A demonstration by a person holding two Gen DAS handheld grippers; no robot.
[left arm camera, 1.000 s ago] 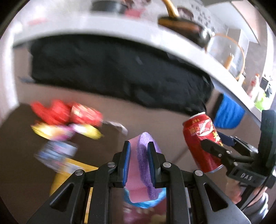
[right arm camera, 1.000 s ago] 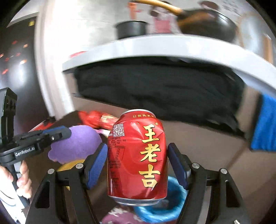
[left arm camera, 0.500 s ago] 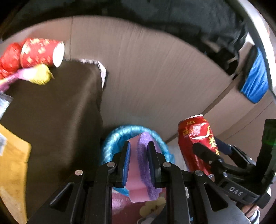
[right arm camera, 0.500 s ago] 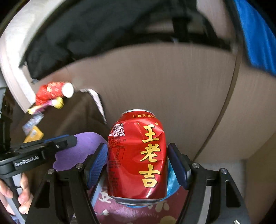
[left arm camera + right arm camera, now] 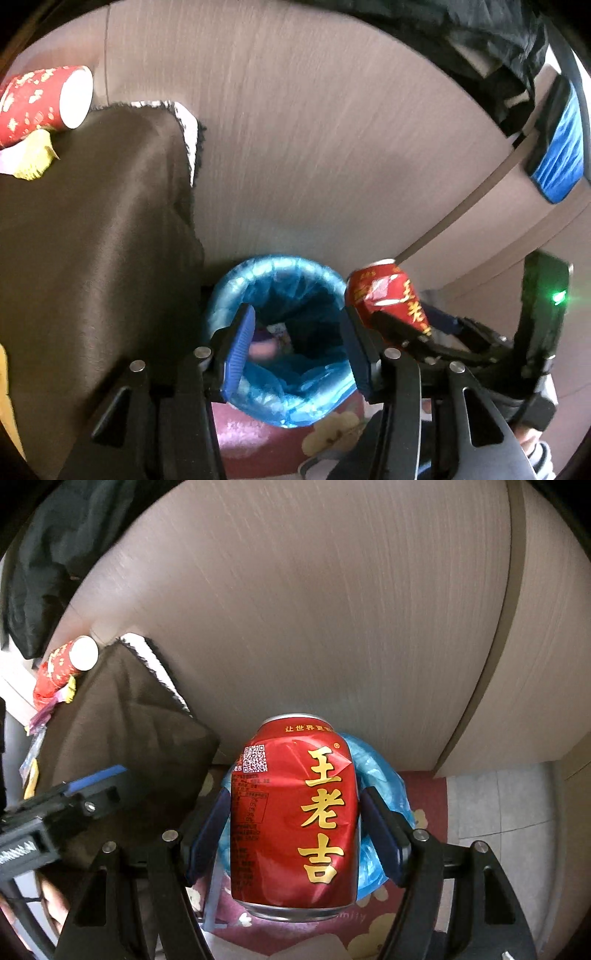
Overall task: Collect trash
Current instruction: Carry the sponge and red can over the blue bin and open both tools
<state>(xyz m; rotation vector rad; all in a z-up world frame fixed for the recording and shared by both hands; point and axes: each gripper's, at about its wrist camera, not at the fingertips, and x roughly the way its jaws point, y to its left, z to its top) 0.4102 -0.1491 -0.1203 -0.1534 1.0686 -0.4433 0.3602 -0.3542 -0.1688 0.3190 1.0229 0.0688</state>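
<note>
my left tongs (image 5: 295, 347) now wide, purple scrap dropped into bin (image 5: 280, 280); right tongs (image 5: 295, 834) grip can (image 5: 295, 812), next in.

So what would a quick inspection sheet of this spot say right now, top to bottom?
Surface: dark brown cloth draped over a table beside the bin.
Job's things: bin with blue liner, some trash inside; dented red can.
Clutter: red paper cup on its side; yellow wrapper.
Tongs: left tongs open over the bin; right tongs shut on the can.
Cables: nothing seen.
Surroundings: wood-grain panel, patterned red mat, tiled floor.
</note>
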